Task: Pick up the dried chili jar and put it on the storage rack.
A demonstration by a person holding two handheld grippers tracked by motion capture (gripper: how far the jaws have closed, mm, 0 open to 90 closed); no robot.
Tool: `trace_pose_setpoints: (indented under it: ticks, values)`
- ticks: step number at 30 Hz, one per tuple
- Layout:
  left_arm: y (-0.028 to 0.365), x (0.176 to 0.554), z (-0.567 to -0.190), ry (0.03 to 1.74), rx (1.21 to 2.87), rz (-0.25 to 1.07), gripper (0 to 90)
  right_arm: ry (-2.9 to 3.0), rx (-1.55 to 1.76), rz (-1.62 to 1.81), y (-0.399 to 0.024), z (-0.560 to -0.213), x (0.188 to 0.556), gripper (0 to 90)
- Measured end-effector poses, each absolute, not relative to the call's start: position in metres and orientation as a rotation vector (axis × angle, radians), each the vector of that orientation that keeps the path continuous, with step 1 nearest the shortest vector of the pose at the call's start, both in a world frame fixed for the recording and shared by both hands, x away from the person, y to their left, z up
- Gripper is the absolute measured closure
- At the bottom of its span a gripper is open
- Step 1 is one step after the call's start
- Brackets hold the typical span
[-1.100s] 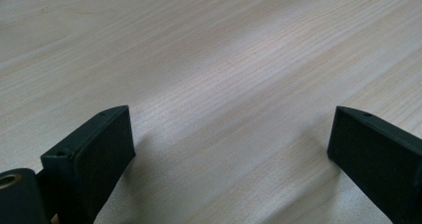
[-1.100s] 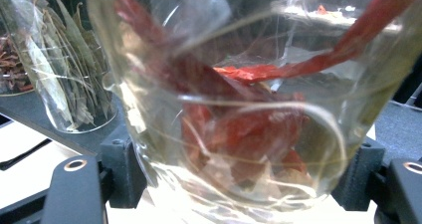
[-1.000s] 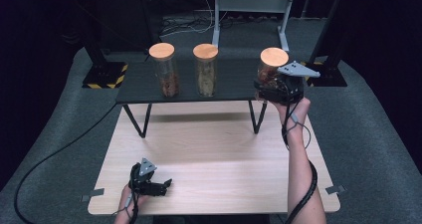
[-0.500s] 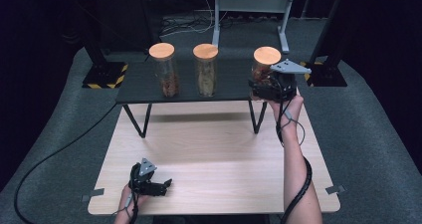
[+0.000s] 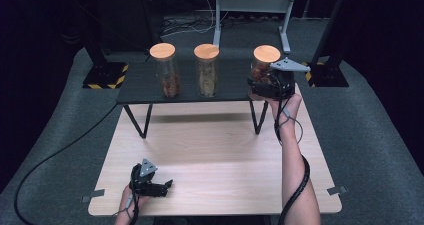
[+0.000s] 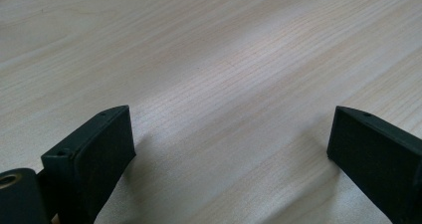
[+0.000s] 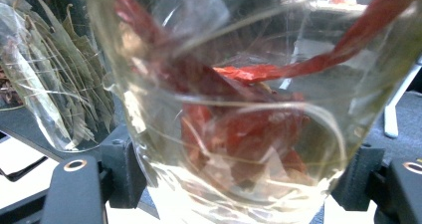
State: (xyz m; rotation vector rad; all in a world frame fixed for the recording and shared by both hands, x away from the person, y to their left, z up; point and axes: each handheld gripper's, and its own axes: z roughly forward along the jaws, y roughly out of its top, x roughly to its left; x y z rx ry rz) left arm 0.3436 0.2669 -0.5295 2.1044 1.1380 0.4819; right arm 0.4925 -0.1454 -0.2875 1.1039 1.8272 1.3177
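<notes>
The right gripper (image 5: 264, 85) clamps the chilli jar (image 7: 239, 109) at the shelf's (image 5: 140, 87) right end, likely mid-carry, needing an upright, steady set-down; the left gripper (image 5: 155, 186) rests wide open, empty.

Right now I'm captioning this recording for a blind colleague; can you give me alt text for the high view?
The right hand-held gripper clamps a glass jar of red chillies with a wooden lid at the right end of a low black shelf. Two more lidded jars stand on the shelf. The left hand-held gripper, open, rests on the pale wooden table.
</notes>
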Motion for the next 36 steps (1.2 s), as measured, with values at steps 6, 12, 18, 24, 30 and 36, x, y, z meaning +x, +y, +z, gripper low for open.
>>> trace_pose_setpoints:
  ticks: [6,12,18,24,30,36]
  values:
    - [0.267,0.344,-0.529,1.136,2.107,0.482,3.6,1.828,1.118,1.325,-0.145,-0.290,0.496,24.4]
    - [0.267,0.344,-0.529,1.136,2.107,0.482,3.6,1.828,1.123,1.342,-0.145,-0.290,0.499,24.4]
    - [0.267,0.344,-0.529,1.135,2.108,0.482,3.6,1.834,1.121,1.339,-0.142,-0.291,0.501,24.4]
    - [0.267,0.344,-0.529,1.135,2.108,0.482,3.6,1.844,1.120,1.339,-0.137,-0.292,0.504,24.4]
    - [0.267,0.344,-0.529,1.135,2.108,0.482,3.6,1.853,1.114,1.346,-0.132,-0.292,0.506,24.4]
    - [0.267,0.343,-0.529,1.134,2.109,0.482,3.6,1.864,1.106,1.344,-0.126,-0.292,0.507,24.4]
